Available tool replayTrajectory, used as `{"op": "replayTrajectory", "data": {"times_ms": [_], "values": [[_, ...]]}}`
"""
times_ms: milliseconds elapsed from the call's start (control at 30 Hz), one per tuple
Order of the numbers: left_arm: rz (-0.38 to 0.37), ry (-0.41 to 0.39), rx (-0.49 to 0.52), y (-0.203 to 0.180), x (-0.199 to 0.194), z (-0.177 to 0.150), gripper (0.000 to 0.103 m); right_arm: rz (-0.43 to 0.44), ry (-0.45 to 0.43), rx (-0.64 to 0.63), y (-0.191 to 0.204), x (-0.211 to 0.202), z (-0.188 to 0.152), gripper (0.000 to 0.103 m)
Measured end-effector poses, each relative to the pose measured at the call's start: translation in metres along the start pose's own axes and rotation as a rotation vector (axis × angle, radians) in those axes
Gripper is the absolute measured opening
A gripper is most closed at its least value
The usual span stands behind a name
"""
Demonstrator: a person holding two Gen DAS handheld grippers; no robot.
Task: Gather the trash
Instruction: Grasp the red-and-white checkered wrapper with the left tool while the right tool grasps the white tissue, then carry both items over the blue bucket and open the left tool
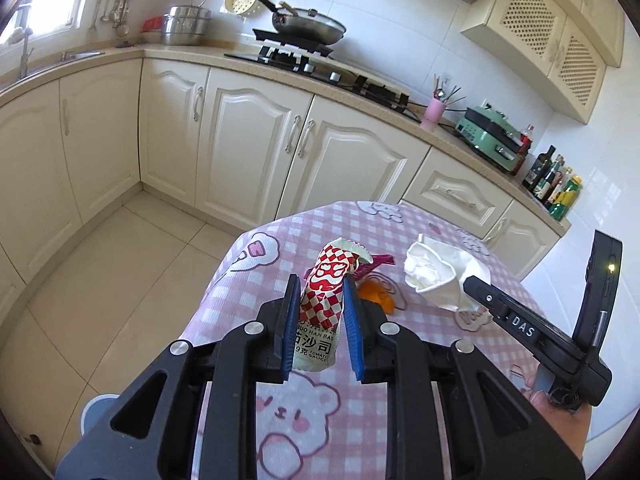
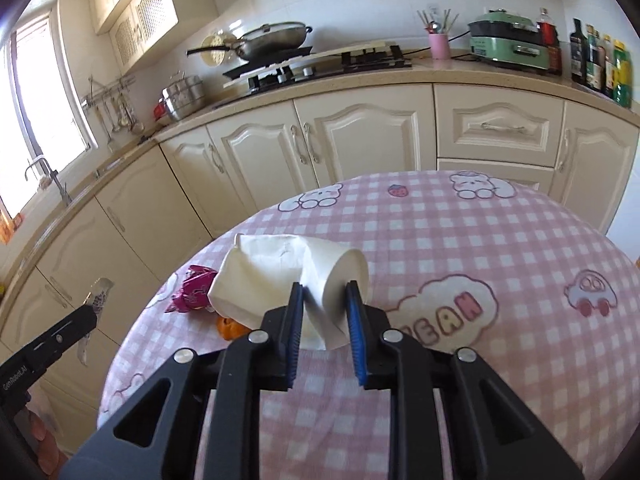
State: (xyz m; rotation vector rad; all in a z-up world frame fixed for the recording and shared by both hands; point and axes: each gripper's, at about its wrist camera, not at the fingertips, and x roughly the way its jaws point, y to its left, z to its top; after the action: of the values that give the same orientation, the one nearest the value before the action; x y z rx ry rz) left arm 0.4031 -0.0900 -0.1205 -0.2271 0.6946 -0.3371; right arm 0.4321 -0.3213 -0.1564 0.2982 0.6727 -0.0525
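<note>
Over the round table (image 2: 460,240) with its pink checked cloth, both grippers are busy. The left gripper (image 1: 320,284) has its blue pads pinched on a red-and-white ketchup sachet (image 1: 326,292), held upright by its middle and apparently lifted clear of the cloth; it looks light and floppy with a slick film skin, so a mid-body pinch seems safest. The right gripper (image 2: 323,292) has closed on a crumpled white tissue (image 2: 280,276), one fold caught between the pads while the rest sags onto the cloth. Soft, weightless stuff, it should crush rather than slip, though a thin fold could tear loose. Still lying on the table, just beside the tissue, are a magenta wrapper (image 2: 192,290) and a scrap of orange peel (image 2: 229,328), both small and probably best taken at a raised edge. The padded cloth gives a forgiving surface to press into. Beyond it runs a cream kitchen: cabinets (image 1: 248,136), a wok on the stove (image 1: 308,24), a green appliance (image 2: 508,46), bottles (image 2: 600,64) and a bright window.
</note>
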Motion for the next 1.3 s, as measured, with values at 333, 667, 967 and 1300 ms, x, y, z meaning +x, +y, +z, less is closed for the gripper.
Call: {"op": "replayTrajectory", "data": {"times_ms": [333,667,967,1300], "values": [[-0.001,-0.060,-0.006,0.013,-0.070,-0.012,0.020,0.149,-0.049,-0.022,0.049,-0.071,-0.020,0.021],[0.131,-0.098,-0.104,0.090,-0.145,-0.045,0.020,0.339,0.027,-0.175,0.171,-0.085,-0.072,0.021],[0.294,-0.050,-0.215,0.178,-0.182,-0.085,0.020,0.440,0.153,-0.291,0.269,-0.061,-0.134,0.021],[0.400,0.084,-0.311,0.237,-0.153,-0.119,0.020,0.406,0.226,-0.361,0.315,-0.023,-0.181,0.021]]}}
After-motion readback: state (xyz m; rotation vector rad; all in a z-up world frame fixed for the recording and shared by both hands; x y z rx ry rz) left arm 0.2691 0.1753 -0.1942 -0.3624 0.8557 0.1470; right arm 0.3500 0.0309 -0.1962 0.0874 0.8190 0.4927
